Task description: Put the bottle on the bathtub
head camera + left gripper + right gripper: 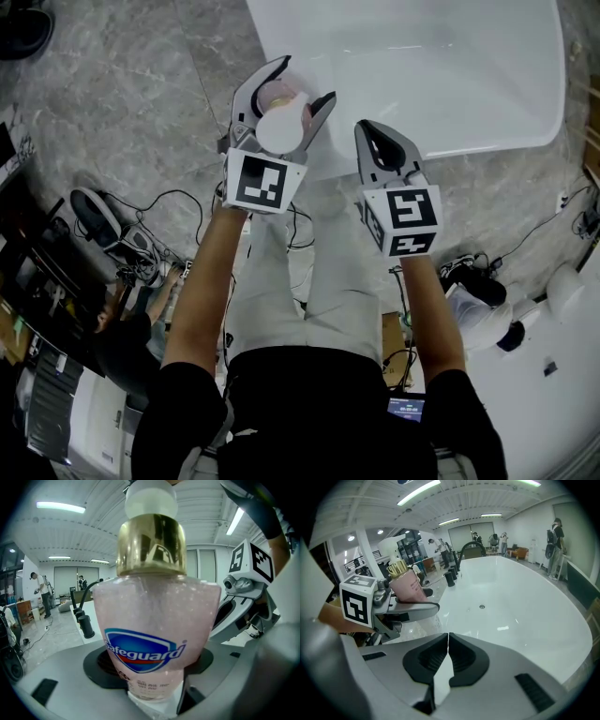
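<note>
- The right gripper (448, 635) has its jaws pressed together, with nothing between them.
- Just beside it, the left gripper (302, 82) clamps the pink bottle (154, 620) between its jaws, held in the air near the tub's edge.
- Beyond both lies the white bathtub (450, 75).

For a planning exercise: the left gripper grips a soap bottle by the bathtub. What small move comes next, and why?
Probably lower the left gripper so the bottle stands on the bathtub rim: the bottle is clamped in the air near that rim.
</note>
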`<state>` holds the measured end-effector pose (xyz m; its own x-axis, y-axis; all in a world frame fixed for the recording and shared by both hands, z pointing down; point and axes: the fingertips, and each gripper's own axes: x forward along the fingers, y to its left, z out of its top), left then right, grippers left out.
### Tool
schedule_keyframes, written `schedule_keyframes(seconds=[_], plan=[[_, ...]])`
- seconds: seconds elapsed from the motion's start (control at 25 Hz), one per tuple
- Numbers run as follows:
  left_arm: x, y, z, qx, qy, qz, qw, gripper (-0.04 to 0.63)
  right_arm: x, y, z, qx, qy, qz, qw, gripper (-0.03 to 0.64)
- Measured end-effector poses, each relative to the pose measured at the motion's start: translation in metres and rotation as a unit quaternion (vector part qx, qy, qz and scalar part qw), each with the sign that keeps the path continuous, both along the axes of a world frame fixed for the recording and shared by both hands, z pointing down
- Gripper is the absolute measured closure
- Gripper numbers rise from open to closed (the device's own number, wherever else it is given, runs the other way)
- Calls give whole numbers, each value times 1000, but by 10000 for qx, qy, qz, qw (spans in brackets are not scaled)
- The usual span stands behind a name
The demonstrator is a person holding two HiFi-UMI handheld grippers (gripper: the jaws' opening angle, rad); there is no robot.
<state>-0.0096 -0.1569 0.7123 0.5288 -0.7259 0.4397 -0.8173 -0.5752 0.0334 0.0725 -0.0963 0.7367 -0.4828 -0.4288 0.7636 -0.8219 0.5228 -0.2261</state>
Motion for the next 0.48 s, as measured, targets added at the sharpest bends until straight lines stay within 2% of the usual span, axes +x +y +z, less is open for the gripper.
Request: schedule_keyframes(seconds=[0.48], plan=[[-3, 4, 5, -132, -247, 272, 9992, 278, -6, 4, 0, -3, 60, -19, 10000, 592]])
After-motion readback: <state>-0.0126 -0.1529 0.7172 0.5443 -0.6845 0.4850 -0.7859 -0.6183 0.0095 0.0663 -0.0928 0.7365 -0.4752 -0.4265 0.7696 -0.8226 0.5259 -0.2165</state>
